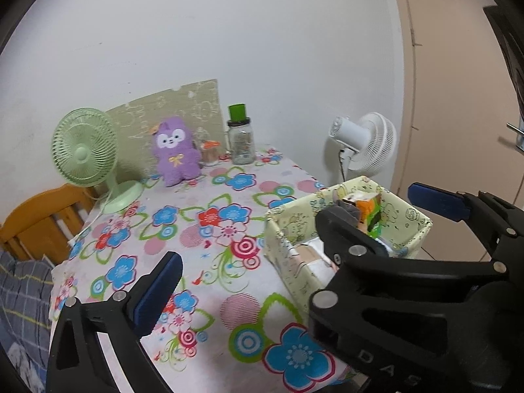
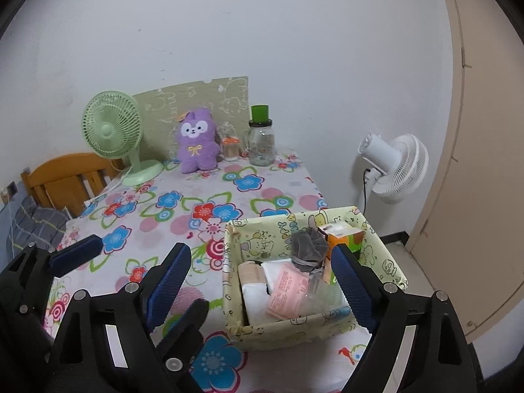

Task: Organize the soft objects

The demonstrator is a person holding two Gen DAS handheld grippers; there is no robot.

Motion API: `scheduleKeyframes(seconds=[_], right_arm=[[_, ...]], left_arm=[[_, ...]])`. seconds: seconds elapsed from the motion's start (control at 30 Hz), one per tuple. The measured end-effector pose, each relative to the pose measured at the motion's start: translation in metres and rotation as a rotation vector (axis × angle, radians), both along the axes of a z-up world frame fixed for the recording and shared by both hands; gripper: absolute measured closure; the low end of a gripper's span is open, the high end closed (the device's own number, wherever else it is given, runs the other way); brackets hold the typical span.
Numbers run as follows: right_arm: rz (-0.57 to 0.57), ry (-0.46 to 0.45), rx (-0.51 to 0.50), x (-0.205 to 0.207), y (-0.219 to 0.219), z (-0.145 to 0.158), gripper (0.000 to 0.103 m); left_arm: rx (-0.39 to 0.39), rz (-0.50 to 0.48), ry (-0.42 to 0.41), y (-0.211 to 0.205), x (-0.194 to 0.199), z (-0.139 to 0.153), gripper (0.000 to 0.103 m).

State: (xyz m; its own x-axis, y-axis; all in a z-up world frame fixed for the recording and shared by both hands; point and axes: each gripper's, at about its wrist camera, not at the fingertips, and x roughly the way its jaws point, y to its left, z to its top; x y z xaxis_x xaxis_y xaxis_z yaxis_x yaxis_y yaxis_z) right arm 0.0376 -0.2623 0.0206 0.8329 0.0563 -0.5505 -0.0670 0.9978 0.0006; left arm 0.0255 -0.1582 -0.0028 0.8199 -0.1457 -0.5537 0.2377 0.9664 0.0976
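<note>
Both the left gripper (image 1: 294, 229) and right gripper (image 2: 262, 281) gape wide, partly hiding the fabric box (image 2: 294, 327).

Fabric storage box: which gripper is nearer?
Right. The right gripper hangs open over the fabric storage box; the left gripper hovers open beside it over the floral tablecloth.

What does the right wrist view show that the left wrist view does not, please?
Only the right wrist view looks down into the storage box, showing the pink leaflet and folded white cloth; it also shows the open right gripper. Only the left wrist view shows a door handle at far right and the open left gripper whole. Both share the purple plush toy, green fan, glass jar, white fan and floral tablecloth.
</note>
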Motion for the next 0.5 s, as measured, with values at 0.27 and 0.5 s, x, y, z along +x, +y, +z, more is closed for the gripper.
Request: scheduleKeyframes(seconds=[0.27, 0.5], right_arm=[[0.027, -0.020, -0.018, -0.008, 0.010, 0.007, 0.014], [0.029, -0.010, 0.008, -0.012, 0.010, 0.007, 0.013]], left_arm=[[-0.021, 0.086, -0.022, 0.022, -0.015, 0.006, 0.000], [-0.039, 0.184, -0.032, 0.043, -0.023, 0.007, 0.000]])
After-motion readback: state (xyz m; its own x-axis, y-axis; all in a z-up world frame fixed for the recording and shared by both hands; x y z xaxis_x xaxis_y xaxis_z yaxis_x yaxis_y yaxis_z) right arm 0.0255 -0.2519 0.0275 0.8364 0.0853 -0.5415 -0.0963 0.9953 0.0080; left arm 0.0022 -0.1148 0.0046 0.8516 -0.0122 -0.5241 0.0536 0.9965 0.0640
